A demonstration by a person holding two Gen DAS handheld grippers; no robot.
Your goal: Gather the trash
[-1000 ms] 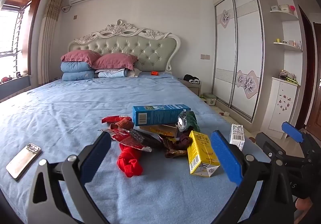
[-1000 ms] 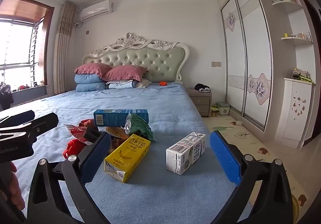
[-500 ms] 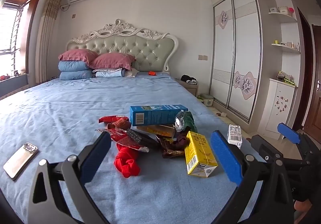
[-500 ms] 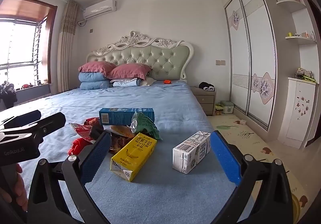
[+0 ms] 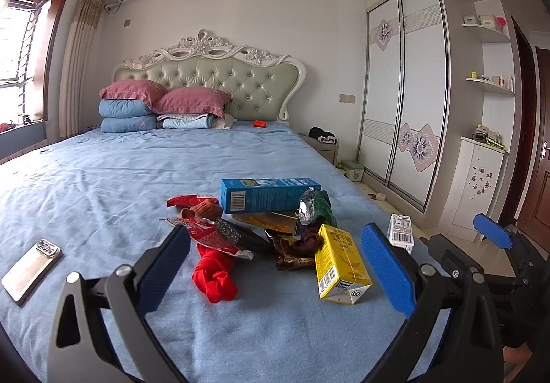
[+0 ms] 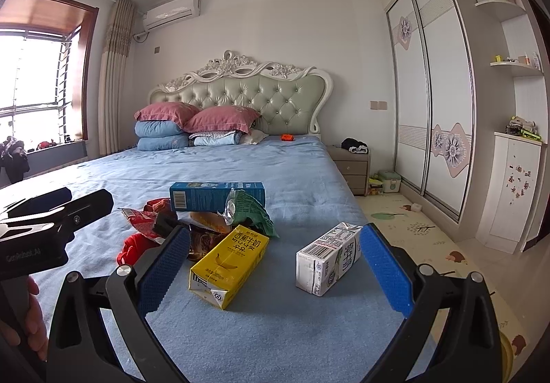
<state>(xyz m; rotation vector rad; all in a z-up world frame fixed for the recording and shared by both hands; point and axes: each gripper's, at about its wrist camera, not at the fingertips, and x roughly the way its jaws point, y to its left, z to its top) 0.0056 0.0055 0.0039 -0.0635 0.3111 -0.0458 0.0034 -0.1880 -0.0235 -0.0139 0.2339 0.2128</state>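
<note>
**A:** What has changed in the last second?

**B:** Very little. Both views have drifted slightly: in the right wrist view the white milk carton [image 6: 328,259] and the yellow banana-milk carton [image 6: 229,266] sit a touch lower and larger than a second ago, so you have eased toward the trash. Nothing on the bed [image 6: 240,163] has shifted.

**A:** State of each hand-held gripper?

**B:** Your left hand-held gripper [image 5: 275,273] is spread wide and empty, facing the heap. Your right hand-held gripper [image 6: 273,274] is likewise released and empty; the white milk carton lies just inside its right pad, not clamped.

**A:** Where is the trash?

**B:** All on the bed, near its foot. The blue box [image 5: 270,194] rests on top of the heap, with a green foil wrapper [image 5: 318,207] at its right end, red wrappers [image 5: 209,232] to the left and a crumpled red item [image 5: 215,274] in front. The two cartons lie apart from the heap on the right. The phone [image 5: 31,266] at the far left is probably not trash.

**A:** Meaning for the task?

**B:** Collection appears not yet begun; no bin shows. You look set to take the white milk carton first.
</note>
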